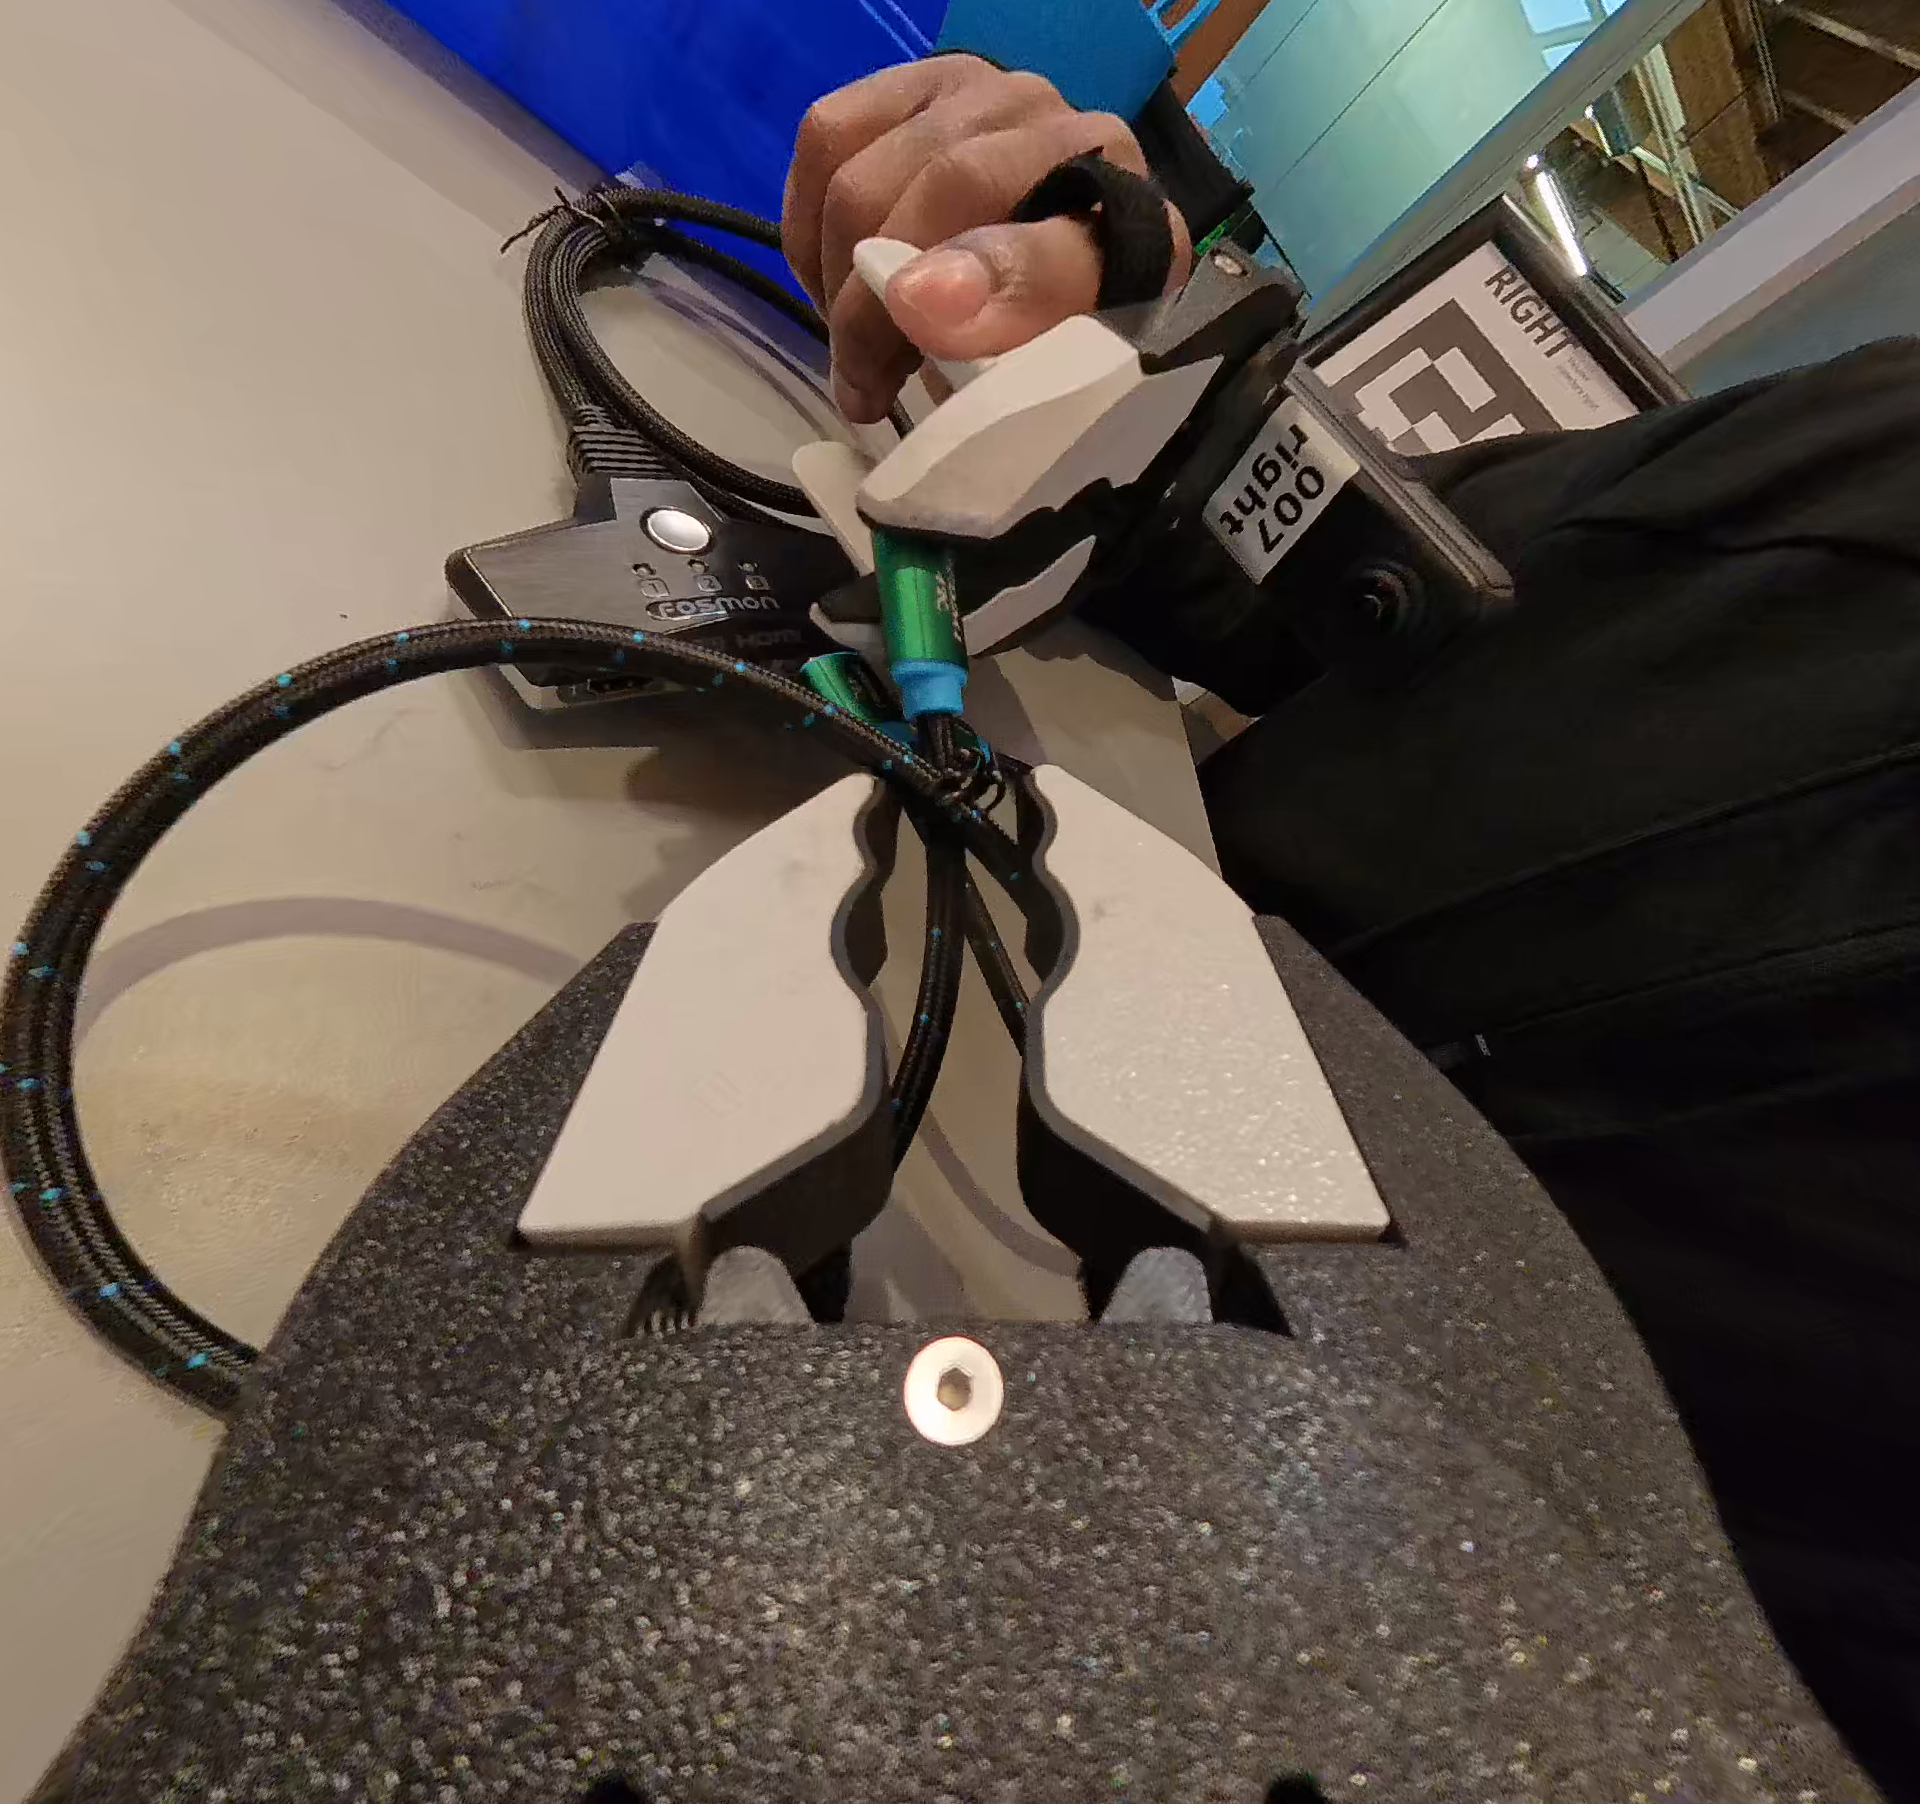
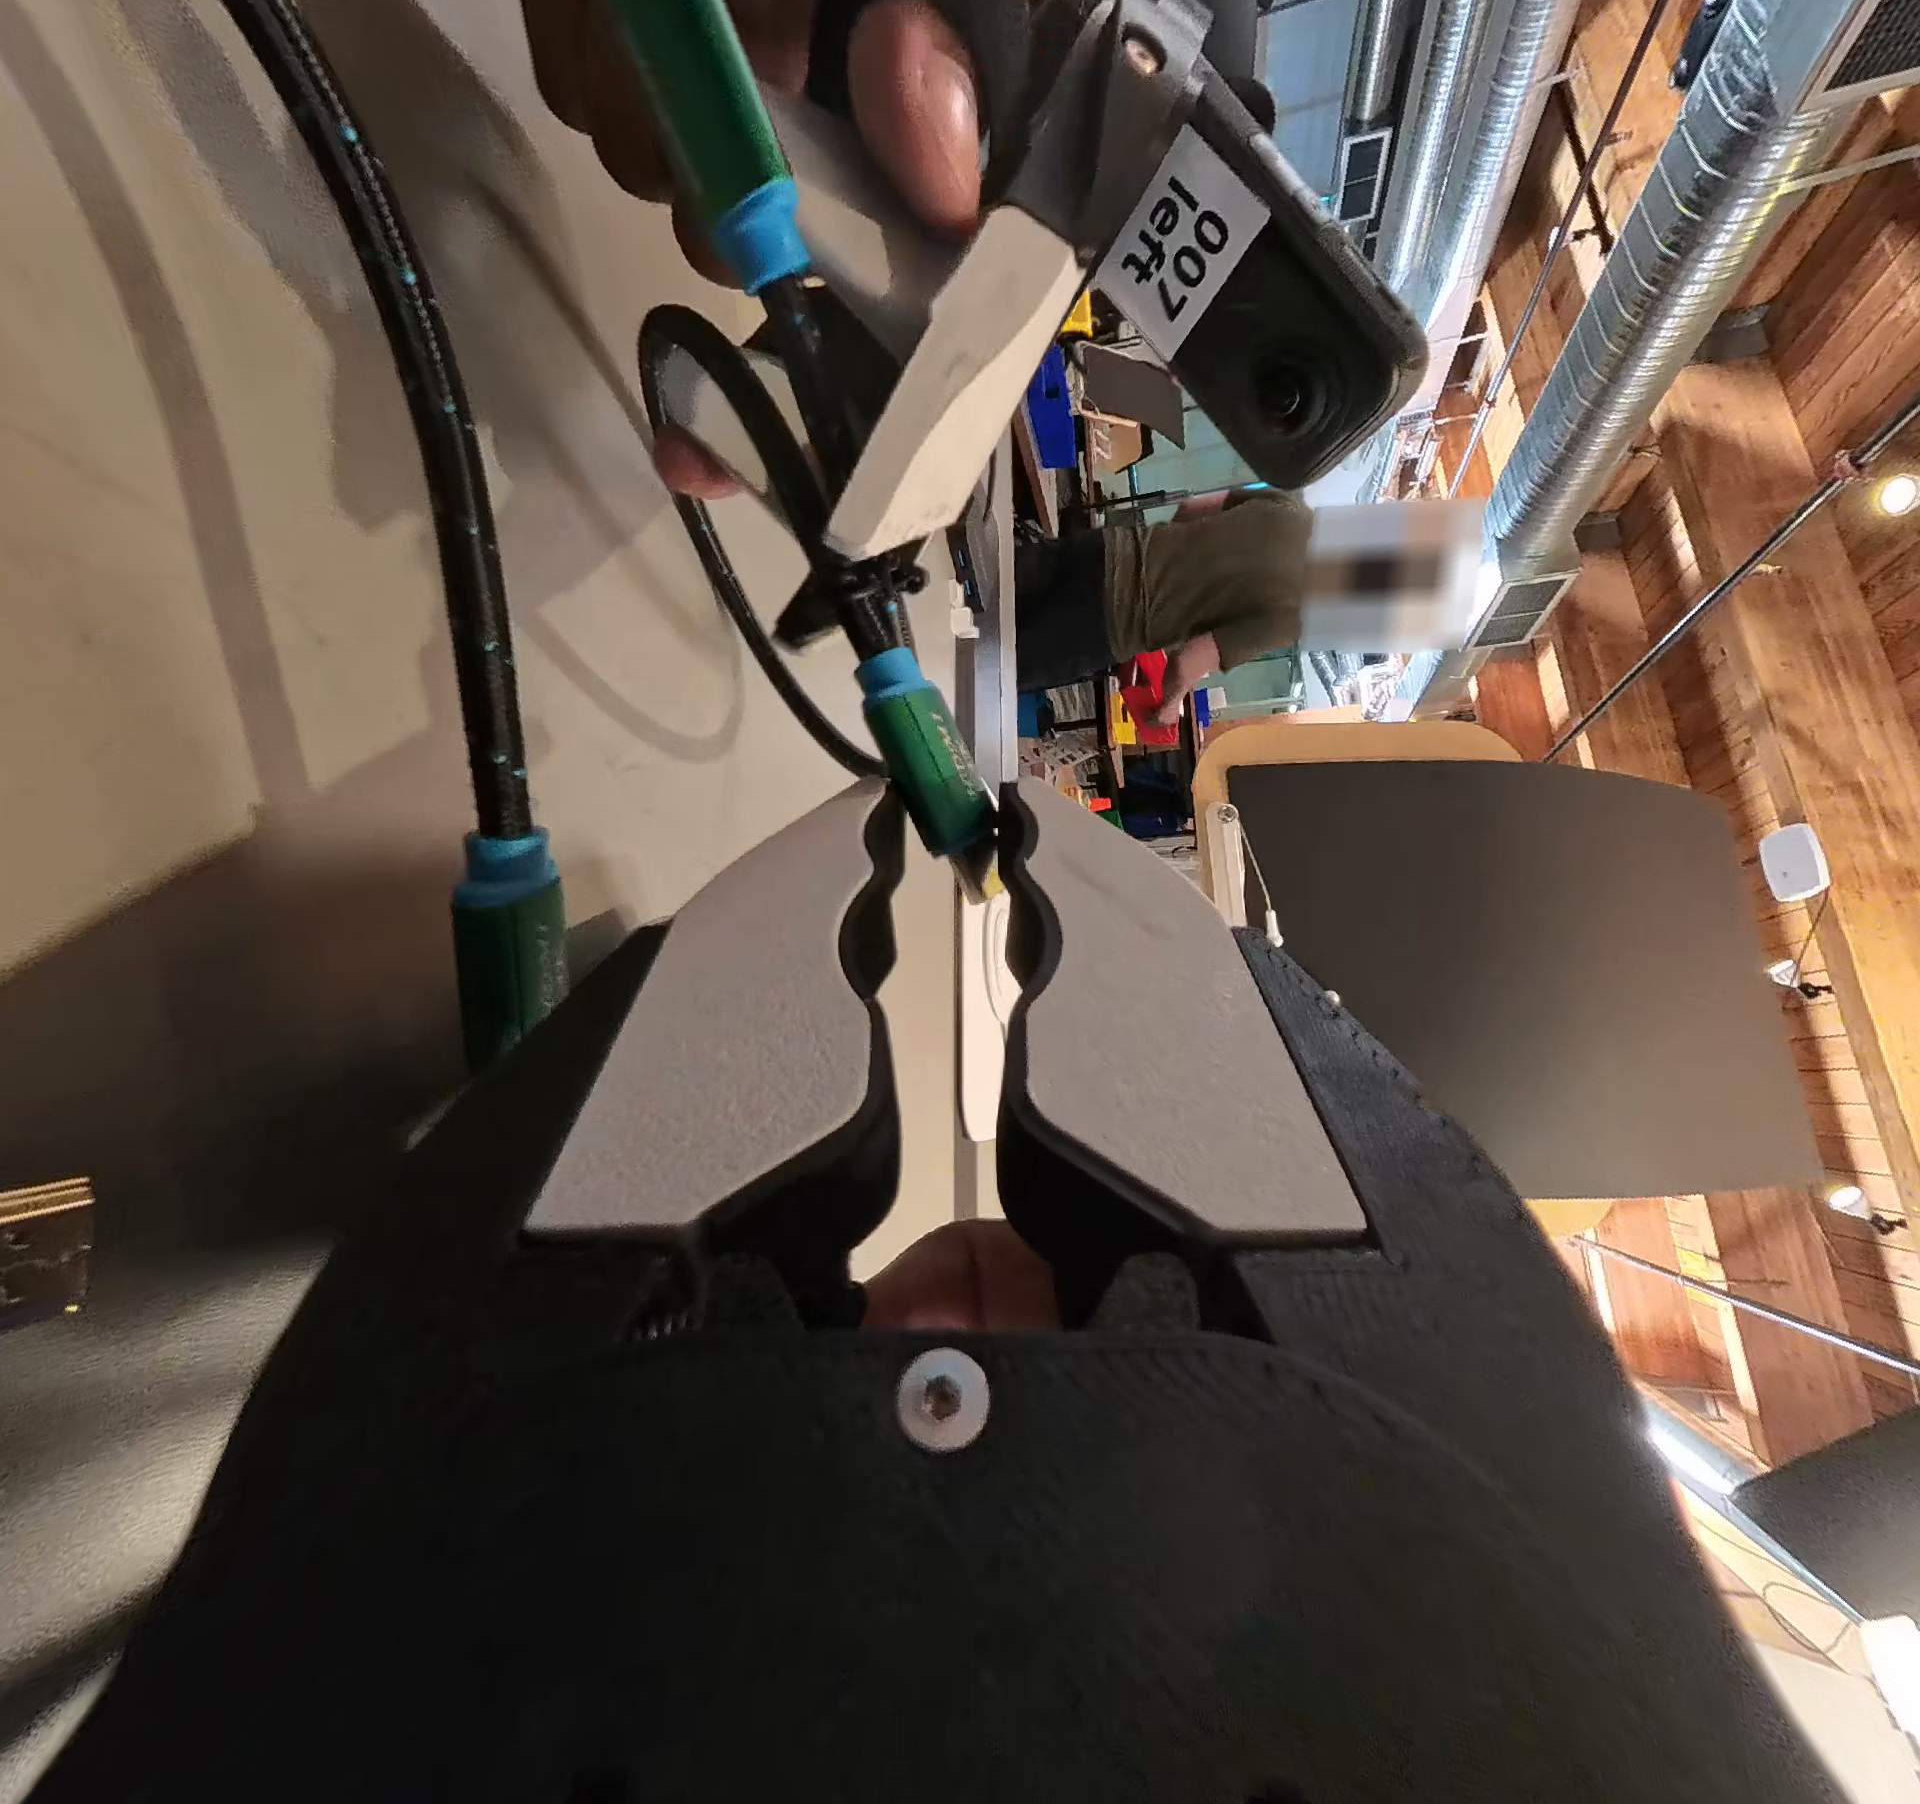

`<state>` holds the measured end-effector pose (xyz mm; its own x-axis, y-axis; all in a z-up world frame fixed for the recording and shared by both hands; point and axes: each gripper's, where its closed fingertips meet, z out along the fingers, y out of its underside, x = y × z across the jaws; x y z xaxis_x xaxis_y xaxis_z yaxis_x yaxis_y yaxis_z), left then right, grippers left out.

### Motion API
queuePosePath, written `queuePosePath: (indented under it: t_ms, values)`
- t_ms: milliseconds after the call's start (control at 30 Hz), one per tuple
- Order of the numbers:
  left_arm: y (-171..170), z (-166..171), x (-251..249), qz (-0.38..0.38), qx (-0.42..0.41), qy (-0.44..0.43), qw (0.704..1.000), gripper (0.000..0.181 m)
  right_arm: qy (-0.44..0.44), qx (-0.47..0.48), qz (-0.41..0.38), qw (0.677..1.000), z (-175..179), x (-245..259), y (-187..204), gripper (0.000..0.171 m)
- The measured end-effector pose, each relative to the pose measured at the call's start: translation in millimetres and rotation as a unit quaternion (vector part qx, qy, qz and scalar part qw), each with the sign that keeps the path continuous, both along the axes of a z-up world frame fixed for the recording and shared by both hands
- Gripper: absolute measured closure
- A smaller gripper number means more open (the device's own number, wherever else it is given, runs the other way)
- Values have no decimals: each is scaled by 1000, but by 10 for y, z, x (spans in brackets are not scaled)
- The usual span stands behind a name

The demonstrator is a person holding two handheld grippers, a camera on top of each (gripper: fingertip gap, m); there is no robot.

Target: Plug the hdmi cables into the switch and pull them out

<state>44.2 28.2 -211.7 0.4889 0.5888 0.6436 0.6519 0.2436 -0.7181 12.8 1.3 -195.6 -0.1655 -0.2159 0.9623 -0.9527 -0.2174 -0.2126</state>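
Left gripper (image 1: 956, 819): fingers close together around black braided cables (image 1: 951, 933) that run between them; whether it actually clamps them cannot be told. Just beyond its tips, the right gripper (image 2: 951, 819) grips a green HDMI plug (image 2: 930, 762) at its tip. Past that, the black switch (image 1: 623, 601) lies flat on the beige table (image 1: 260, 352), one port facing the grippers. Farthest, a blue bin (image 1: 623, 19).

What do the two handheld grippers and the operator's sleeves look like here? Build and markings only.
Both grippers, left and right, have speckled black bodies, light grey fingers with wavy black inner edges and one silver screw. Each carries a black camera with a white printed sticker; the right one also bears a black-and-white square marker. Black finger straps, black sleeve.
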Motion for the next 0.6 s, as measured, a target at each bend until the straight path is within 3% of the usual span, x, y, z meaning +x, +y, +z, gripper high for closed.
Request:
queuePosePath:
  t_ms: [600]
  values:
    - [3, 31, 152, -26, -49, 10, 998, 163, 21, 8, 17, 1000, -10, 70, 67, 157]
